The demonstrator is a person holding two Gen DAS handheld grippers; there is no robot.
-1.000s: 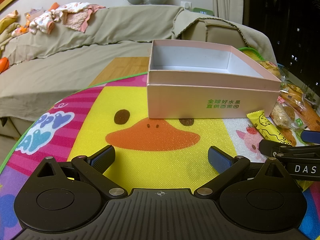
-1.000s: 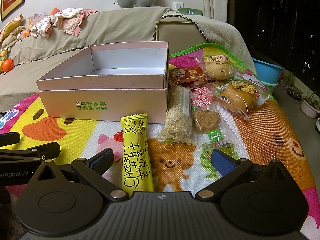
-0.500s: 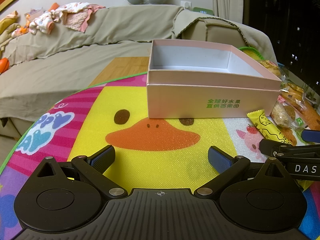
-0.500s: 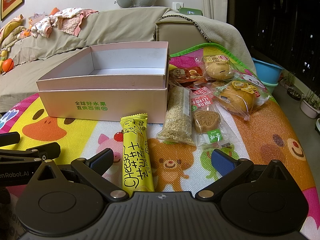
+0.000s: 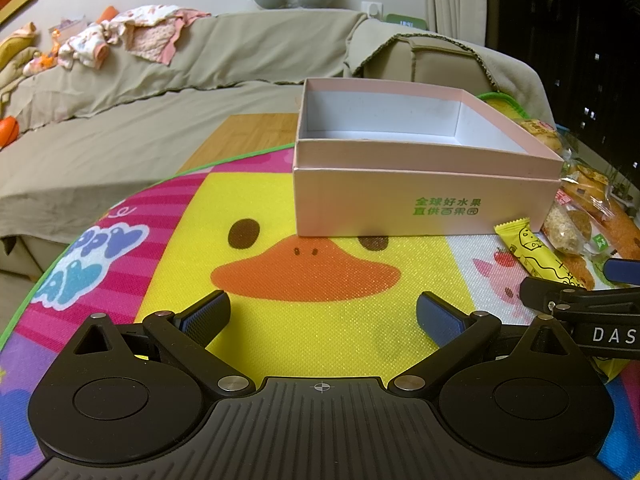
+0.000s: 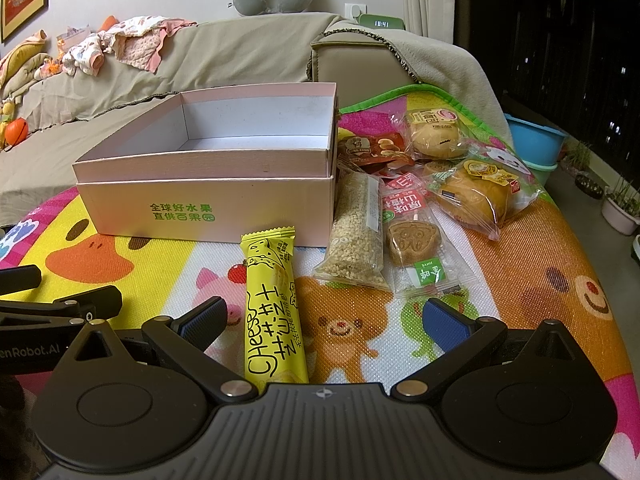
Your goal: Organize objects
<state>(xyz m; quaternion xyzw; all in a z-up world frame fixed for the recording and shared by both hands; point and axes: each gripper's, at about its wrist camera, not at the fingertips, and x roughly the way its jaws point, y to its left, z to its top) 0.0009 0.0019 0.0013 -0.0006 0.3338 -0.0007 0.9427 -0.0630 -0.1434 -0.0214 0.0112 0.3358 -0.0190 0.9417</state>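
The left gripper (image 5: 322, 318) hovers low over the tabletop (image 5: 320, 320), which is covered by a bright cartoon mat (image 5: 256, 184), its jaws spread wide with nothing between them but the printed duck. Straight ahead of it stands the pink box (image 5: 424, 204), open at the top, white inside and empty as far as the view shows. Ahead and to its right, the yellow cheese bar (image 5: 532, 252) lies flat on the mat, with the other gripper's black linkage reaching in from the right edge.

The right gripper (image 6: 324, 322) is also spread wide and holds nothing. The yellow cheese bar (image 6: 272, 308) lies lengthwise just inside its left finger, the near end hidden under the gripper body and the far end close to the front wall of the pink box (image 6: 208, 204), which sits ahead and to the left. Ahead of the right finger lie a clear bag of grains (image 6: 356, 232) beside the box's corner, a wrapped mooncake (image 6: 416, 236) touching it on the right, and farther off a red snack packet (image 6: 372, 148) and two wrapped buns (image 6: 476, 196). A covered sofa (image 6: 224, 56) runs behind the tabletop.
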